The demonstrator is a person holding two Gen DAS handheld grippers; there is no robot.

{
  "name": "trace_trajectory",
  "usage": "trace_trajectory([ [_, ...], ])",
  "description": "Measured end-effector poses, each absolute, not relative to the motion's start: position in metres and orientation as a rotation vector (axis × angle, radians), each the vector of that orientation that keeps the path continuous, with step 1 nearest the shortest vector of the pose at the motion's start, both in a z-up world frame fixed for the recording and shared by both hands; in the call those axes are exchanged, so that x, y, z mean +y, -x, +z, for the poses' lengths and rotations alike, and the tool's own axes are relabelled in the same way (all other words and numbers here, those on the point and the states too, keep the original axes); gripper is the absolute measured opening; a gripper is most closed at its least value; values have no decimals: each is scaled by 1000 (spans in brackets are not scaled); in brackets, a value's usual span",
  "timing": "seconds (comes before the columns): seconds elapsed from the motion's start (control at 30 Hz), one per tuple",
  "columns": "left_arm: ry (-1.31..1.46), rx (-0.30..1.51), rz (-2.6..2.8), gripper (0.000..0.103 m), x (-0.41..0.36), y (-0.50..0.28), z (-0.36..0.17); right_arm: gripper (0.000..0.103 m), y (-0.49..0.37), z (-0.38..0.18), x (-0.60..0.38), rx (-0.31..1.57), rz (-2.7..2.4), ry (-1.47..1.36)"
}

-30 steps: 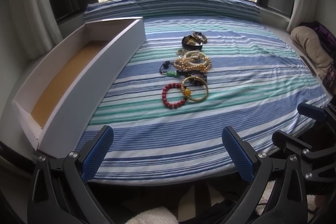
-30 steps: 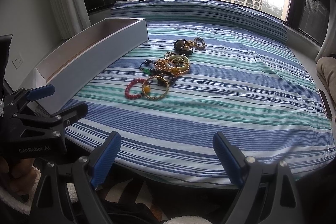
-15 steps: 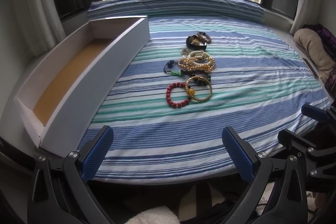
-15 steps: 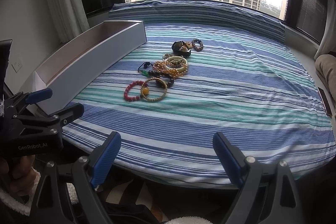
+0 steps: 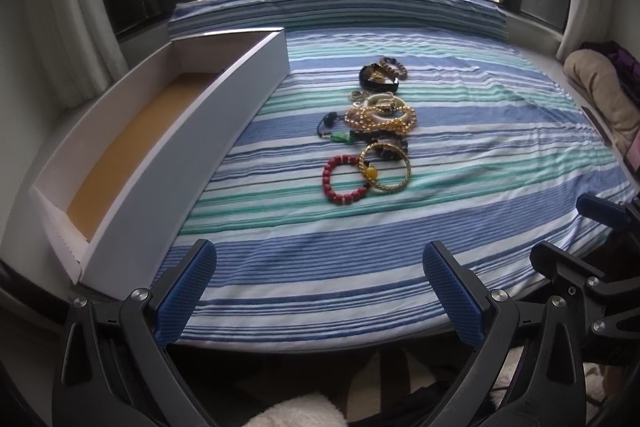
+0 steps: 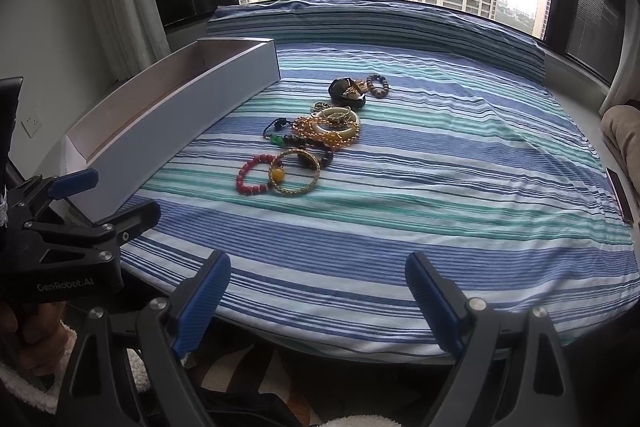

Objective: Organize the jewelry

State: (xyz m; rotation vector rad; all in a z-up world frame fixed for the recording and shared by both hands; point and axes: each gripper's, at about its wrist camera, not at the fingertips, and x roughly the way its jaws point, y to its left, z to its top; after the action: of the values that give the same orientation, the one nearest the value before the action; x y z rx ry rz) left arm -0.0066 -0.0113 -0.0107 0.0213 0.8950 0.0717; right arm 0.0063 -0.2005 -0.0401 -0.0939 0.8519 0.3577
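Jewelry lies in a line on the striped cloth: a red bead bracelet [image 5: 343, 179] [image 6: 251, 174], a gold bangle [image 5: 386, 167] [image 6: 296, 177], a heap of gold chains with a pale bangle [image 5: 380, 117] [image 6: 332, 127], a dark piece [image 5: 376, 79] [image 6: 347, 91] and a brown bead bracelet [image 5: 394, 67] [image 6: 377, 85]. A long white box [image 5: 172, 151] [image 6: 180, 111] with a tan bottom lies at the left, nothing in it. My left gripper [image 5: 320, 287] and right gripper [image 6: 318, 299] are both open and empty at the near edge, well short of the jewelry.
The striped cloth [image 5: 460, 147] covers a wide platform under a window. A beige cushion [image 5: 600, 95] lies at the right edge. A flat dark item [image 6: 619, 193] lies near the cloth's right edge. Curtains [image 5: 68, 27] hang at the left.
Both grippers have moved forward a little toward the jewelry, which looks larger. Both stay open. The jewelry and box have not moved.
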Motion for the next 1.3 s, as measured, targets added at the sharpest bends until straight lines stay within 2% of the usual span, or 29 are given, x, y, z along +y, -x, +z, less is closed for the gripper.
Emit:
trace_trajectory([
  [1.3,24,929,74,102,10,-4,-22,91,-35,-44,-191,868,382,128],
])
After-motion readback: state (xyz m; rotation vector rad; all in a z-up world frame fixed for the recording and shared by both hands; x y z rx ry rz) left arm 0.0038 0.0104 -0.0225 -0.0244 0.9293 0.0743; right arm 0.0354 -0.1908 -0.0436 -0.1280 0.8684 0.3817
